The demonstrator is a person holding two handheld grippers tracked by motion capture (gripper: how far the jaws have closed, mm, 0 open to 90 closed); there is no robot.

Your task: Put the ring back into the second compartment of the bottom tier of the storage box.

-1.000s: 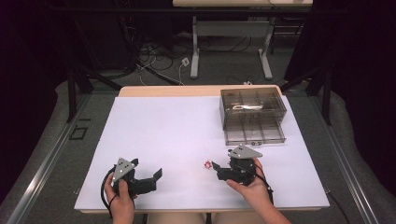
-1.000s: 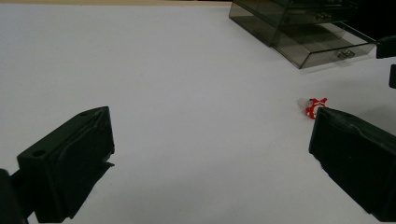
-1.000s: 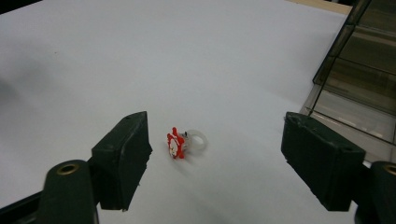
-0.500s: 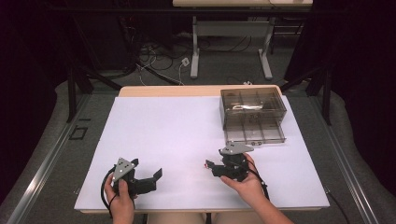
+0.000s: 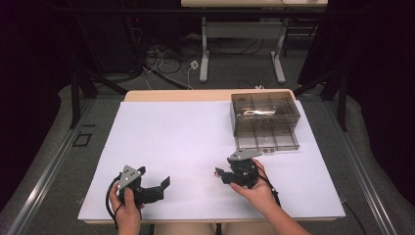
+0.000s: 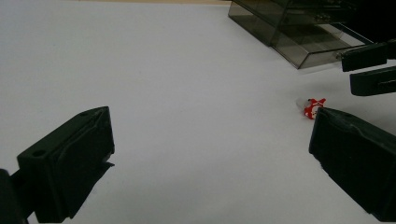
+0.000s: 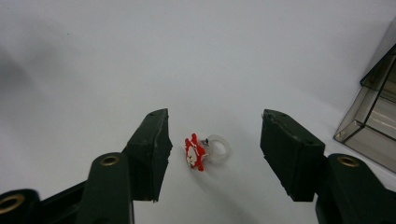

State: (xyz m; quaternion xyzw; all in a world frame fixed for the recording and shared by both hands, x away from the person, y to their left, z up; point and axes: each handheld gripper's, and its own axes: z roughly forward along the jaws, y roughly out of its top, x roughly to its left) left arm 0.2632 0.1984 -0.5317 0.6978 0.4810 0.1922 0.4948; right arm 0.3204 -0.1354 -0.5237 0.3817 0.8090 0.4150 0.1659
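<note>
Now I'm at the pick-up step: my right gripper (image 7: 212, 154) straddles the ring (image 7: 205, 152), a small clear band with a red top, lying on the white table (image 5: 186, 142) near the front edge. Its jaws have just been closing, and the ring sits between them, untouched so far. My left gripper (image 6: 205, 158) rests open, well apart. Next I'd judge a gentle squeeze across the band, then a lift toward the drawer box (image 5: 265, 120).

Ring (image 7: 205, 152) on table (image 5: 186, 142) between right tongs (image 7: 212, 149); drawer box (image 5: 265, 120) behind; left tongs (image 5: 164, 183) well left.
</note>
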